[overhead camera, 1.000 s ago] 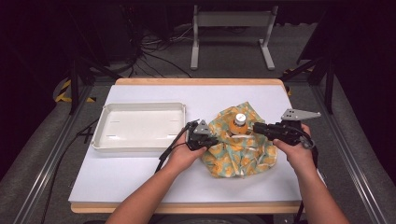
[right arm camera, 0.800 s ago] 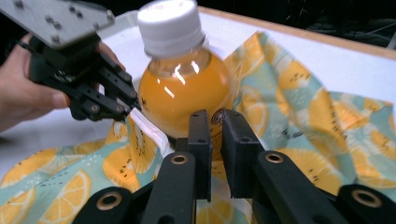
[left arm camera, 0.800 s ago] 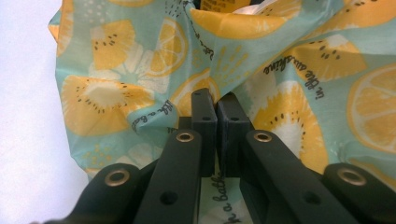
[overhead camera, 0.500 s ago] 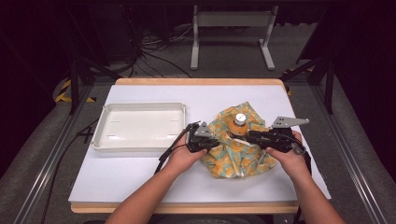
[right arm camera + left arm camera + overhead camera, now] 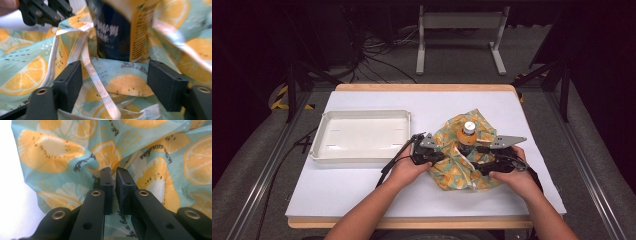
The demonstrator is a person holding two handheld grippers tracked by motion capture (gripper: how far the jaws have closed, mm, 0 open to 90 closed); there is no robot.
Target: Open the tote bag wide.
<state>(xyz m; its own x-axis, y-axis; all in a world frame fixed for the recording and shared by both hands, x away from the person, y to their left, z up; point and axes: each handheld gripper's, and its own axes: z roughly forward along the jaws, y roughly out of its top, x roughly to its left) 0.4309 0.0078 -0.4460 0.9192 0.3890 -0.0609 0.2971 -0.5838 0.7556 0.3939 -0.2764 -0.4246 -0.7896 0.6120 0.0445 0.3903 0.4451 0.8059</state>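
**Two grippers at a fruit-print bag around a bottle**

A white rectangular table top with a wooden rim [image 5: 362, 190] carries a shallow white rectangular plastic tray [image 5: 361, 135] on its left half, nearer the far edge than the near one. On the right half, about midway between the far and near edges, lies a crumpled teal fabric bag printed with orange citrus and kiwi slices [image 5: 462, 160]. A bottle with an orange collar and a white cap [image 5: 468, 131] stands upright out of the bag's far part, the cloth gathered around its lower body.

The left gripper [image 5: 427, 155], held in the person's left hand [image 5: 404, 170], sits at the bag's left edge, just right of the tray's near right corner. In the left gripper view its jaws stand almost together, a thin slit between them, pinching a fold of the printed fabric [image 5: 75, 155].

The right gripper [image 5: 484, 162], held in the right hand [image 5: 512, 177], rests on the bag's right side, pointing left toward the bottle. In the right gripper view its jaws stand wide apart and hold nothing; between them lie the cloth and a pale fabric strap [image 5: 96, 75], with the bottle's dark label [image 5: 117, 35] just beyond. The left gripper's jaws show at the upper left of that view.
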